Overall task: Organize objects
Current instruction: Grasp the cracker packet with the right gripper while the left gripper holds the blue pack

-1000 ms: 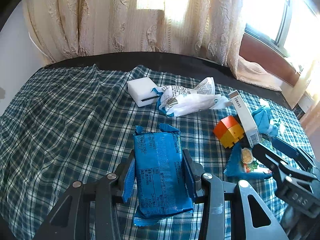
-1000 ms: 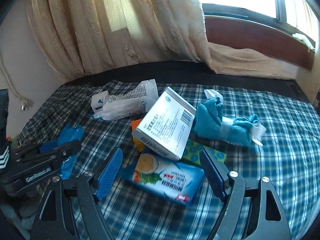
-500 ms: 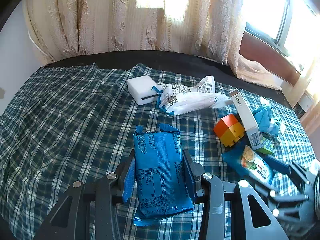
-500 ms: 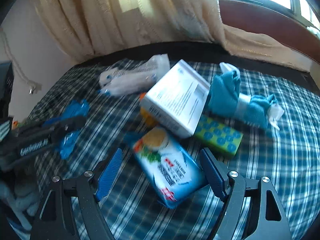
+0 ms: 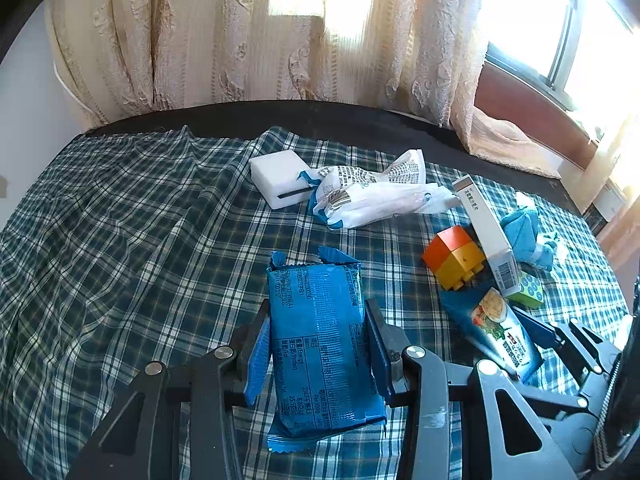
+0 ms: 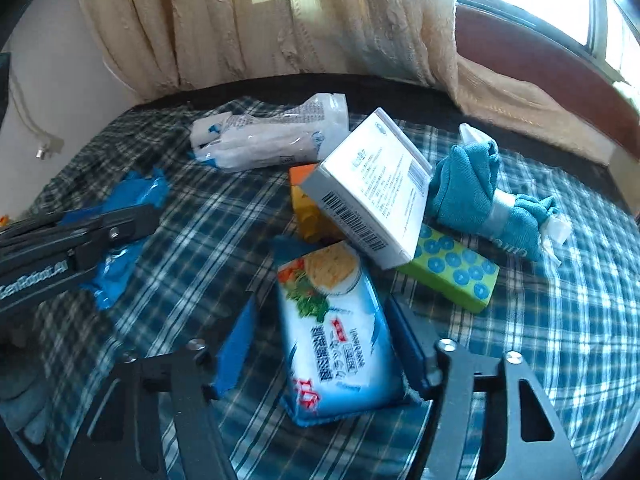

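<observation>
My left gripper [image 5: 316, 344] is shut on a dark blue snack packet [image 5: 320, 344] lying lengthwise between its pads on the plaid cloth [image 5: 120, 240]. My right gripper [image 6: 324, 344] stands around a light blue cracker packet [image 6: 336, 328]; the right pad touches it, the left pad stands a little off, jaws partly closed. The same cracker packet shows at the right of the left wrist view [image 5: 504, 332]. The left gripper also shows in the right wrist view [image 6: 80, 236].
A white box [image 6: 372, 192] leans on an orange and yellow block [image 5: 454, 256] and a green dotted box [image 6: 452, 272]. A teal cloth bundle [image 6: 480, 196], a white plastic wrapper [image 5: 372, 196] and a white block [image 5: 278, 176] lie further back. Curtains hang behind.
My right gripper has moved forward around the cracker packet and its jaws have narrowed on it. The packet has turned lengthwise. My left gripper has kept its hold and place.
</observation>
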`<state>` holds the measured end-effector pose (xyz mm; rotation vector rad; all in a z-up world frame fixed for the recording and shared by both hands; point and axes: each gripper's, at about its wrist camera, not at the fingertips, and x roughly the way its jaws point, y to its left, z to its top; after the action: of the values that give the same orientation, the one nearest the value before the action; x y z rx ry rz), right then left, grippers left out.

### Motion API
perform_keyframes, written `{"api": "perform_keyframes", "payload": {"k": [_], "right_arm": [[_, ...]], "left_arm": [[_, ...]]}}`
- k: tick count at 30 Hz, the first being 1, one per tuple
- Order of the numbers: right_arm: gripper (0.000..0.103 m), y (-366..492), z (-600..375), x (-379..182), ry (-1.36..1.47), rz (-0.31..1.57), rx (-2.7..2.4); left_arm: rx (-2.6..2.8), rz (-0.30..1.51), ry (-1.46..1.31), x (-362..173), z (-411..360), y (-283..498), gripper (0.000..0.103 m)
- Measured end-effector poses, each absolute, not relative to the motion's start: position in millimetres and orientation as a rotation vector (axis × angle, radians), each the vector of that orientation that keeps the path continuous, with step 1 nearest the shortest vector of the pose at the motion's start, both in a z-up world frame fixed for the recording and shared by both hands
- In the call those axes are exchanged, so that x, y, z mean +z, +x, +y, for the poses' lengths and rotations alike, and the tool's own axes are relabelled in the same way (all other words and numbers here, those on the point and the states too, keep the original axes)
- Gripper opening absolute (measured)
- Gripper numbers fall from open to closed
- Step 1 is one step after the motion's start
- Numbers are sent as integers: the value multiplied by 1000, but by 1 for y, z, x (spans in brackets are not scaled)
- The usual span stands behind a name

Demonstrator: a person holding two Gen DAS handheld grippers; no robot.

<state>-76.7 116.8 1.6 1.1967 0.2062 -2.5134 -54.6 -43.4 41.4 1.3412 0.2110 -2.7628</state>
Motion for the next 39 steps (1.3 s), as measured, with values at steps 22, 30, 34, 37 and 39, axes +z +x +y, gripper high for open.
{"api": "perform_keyframes", "payload": {"k": [22,30,34,37,39], "right_arm": [[42,-9,148,17,1187,39,-2555],[42,14,172,26,1174,-51,-2626],[42,21,183,29,1176,-89,-2651],[42,27,190,30,1174,-113,-2670],[42,31,195,31,1173,-131,-2684]], "left_arm": [[-2836,191,1342,47,-31,-48,45],[-2900,223,1395,47,-22,-45,45],[-2923,215,1408,47,-17,-43,45],[-2932,198,1416,45,-13,-41,45],[-2937,187,1422,44,-10,-40,45]]}}
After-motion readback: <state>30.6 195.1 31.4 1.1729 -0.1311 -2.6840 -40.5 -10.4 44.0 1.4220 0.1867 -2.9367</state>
